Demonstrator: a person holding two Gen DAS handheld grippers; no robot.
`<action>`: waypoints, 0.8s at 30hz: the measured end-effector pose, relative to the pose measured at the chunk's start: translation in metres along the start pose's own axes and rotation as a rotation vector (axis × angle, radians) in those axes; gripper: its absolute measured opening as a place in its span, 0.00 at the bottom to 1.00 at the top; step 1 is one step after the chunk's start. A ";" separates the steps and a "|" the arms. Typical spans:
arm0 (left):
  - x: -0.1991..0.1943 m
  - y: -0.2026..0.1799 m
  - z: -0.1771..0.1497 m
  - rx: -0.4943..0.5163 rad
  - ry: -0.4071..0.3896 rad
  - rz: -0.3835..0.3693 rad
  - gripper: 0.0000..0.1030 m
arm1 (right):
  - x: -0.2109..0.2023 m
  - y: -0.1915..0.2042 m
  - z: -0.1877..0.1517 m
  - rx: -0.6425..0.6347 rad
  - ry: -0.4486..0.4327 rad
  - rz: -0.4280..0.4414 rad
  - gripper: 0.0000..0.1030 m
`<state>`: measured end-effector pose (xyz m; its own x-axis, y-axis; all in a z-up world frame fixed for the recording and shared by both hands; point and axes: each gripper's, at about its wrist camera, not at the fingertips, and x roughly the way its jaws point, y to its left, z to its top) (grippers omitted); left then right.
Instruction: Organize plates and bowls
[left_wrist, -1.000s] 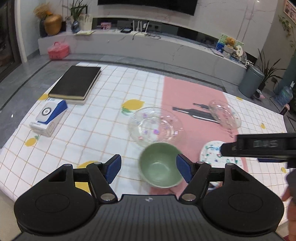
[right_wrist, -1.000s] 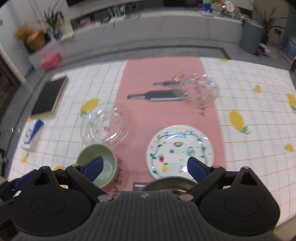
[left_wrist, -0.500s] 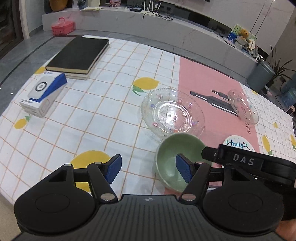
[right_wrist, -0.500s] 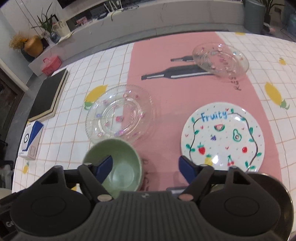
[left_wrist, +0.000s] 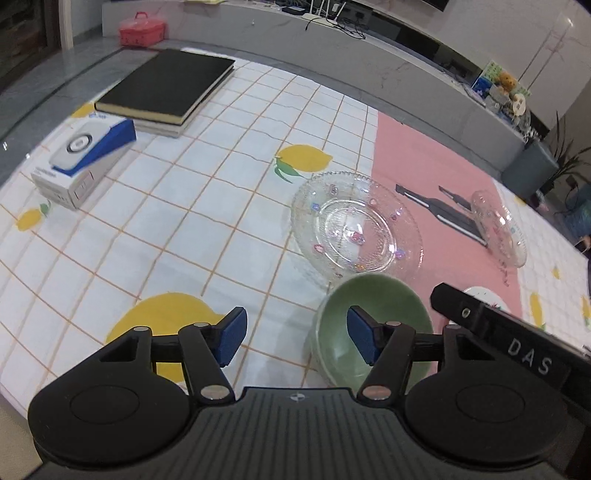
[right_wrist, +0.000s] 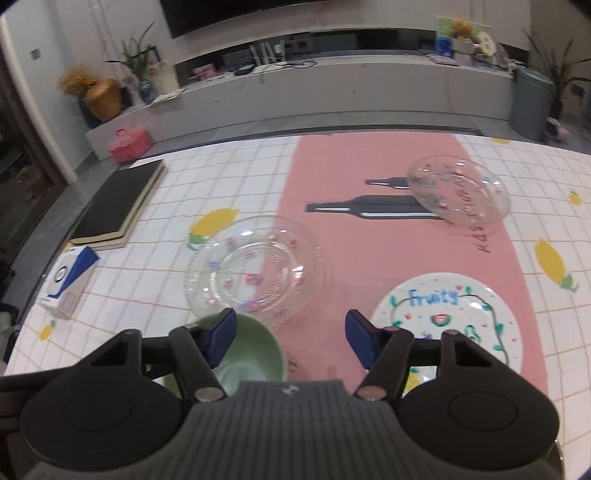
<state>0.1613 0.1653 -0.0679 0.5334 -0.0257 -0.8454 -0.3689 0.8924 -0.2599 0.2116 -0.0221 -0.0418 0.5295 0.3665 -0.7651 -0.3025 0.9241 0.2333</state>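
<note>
Both grippers, left (left_wrist: 293, 330) and right (right_wrist: 287, 334), are closing open, empty fingers over the bench (left_wrist: 207, 206), the green bowl (left_wrist: 373, 325) sitting at six o'clock of the glass plate (left_wrist: 356, 227).

The right hand-held gripper (right_wrist: 288, 338) hangs over a counter (right_wrist: 147, 258) spread with a lemon-print grid cloth, its blue-padded jaws closing with only pink cloth showing between them. The left pad sits over the rim of a green bowl (right_wrist: 251, 362). Just beyond lies a large clear glass plate (right_wrist: 255, 269); at right, a white plate lettered "Fruity" (right_wrist: 454, 306). A smaller glass dish (right_wrist: 458, 194) rests farther back. A black book (right_wrist: 122, 201) and a blue-and-white box (right_wrist: 70, 282) lie at left.
</note>
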 end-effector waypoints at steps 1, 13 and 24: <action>0.001 0.003 0.000 -0.017 0.011 -0.025 0.71 | -0.001 -0.001 0.001 0.003 0.003 0.018 0.56; 0.022 0.008 -0.002 -0.073 0.041 -0.072 0.65 | 0.013 0.004 -0.003 -0.005 0.049 0.020 0.36; 0.040 0.013 -0.010 -0.090 0.086 -0.043 0.43 | 0.039 0.011 -0.015 -0.057 0.155 -0.026 0.24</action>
<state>0.1703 0.1710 -0.1101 0.4842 -0.1053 -0.8686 -0.4159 0.8457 -0.3344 0.2169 0.0011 -0.0778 0.4105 0.3178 -0.8547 -0.3373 0.9237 0.1815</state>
